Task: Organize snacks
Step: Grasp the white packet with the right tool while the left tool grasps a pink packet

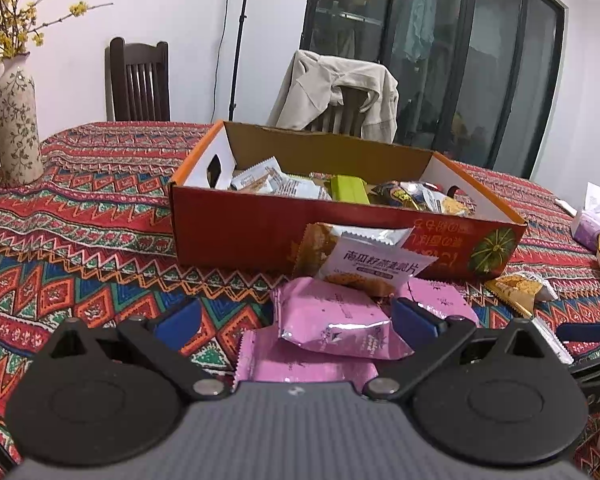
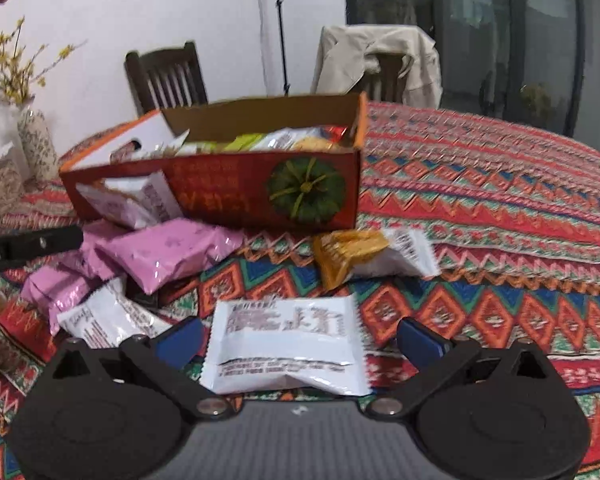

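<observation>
A red cardboard box (image 1: 236, 232) (image 2: 228, 196) with a pumpkin picture stands on the patterned tablecloth, holding several snack packets. Pink packets (image 1: 332, 320) (image 2: 168, 252) are piled in front of it, with a white-and-orange oat packet (image 1: 372, 264) leaning on the box wall. My left gripper (image 1: 296, 320) is open, its blue fingers either side of the pink pile. My right gripper (image 2: 300, 338) is open around a white packet (image 2: 288, 344) lying flat on the cloth. An orange-and-white packet (image 2: 364, 256) lies beyond it.
A flowered vase (image 1: 16, 128) stands at the far left. Two chairs (image 1: 140, 80) sit behind the table, one draped with a beige jacket (image 1: 336, 88). A tissue pack (image 1: 596, 220) and more snacks lie at the right edge. Another white packet (image 2: 108, 316) rests left of my right gripper.
</observation>
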Action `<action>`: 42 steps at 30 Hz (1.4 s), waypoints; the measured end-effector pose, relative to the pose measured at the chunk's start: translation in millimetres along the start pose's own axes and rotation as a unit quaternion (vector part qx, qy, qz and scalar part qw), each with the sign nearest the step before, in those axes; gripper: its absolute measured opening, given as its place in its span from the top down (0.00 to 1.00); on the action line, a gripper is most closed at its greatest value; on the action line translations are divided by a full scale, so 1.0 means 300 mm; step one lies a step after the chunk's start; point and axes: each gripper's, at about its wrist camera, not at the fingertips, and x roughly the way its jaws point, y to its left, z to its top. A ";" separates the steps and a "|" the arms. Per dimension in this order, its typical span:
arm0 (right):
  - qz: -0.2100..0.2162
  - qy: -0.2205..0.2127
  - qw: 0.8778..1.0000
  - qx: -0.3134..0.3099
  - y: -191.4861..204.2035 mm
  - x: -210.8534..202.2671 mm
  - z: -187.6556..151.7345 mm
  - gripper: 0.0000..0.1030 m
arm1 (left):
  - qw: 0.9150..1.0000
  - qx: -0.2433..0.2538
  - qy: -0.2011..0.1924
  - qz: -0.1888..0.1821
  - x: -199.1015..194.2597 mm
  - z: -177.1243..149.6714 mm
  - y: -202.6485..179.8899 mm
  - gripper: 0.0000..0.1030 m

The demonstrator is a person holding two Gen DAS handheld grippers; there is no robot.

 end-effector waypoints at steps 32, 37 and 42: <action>0.029 -0.092 0.994 0.049 -0.047 -0.086 -0.044 0.52 | 0.987 0.128 0.079 0.053 0.128 0.041 -0.181 0.00; 0.034 -0.095 0.993 0.053 -0.052 -0.090 -0.049 0.52 | 0.988 0.110 0.096 0.049 0.172 0.023 -0.182 0.06; 0.036 -0.096 0.993 0.053 -0.050 -0.093 -0.050 0.52 | 0.992 0.084 0.086 0.037 0.150 0.021 -0.155 0.21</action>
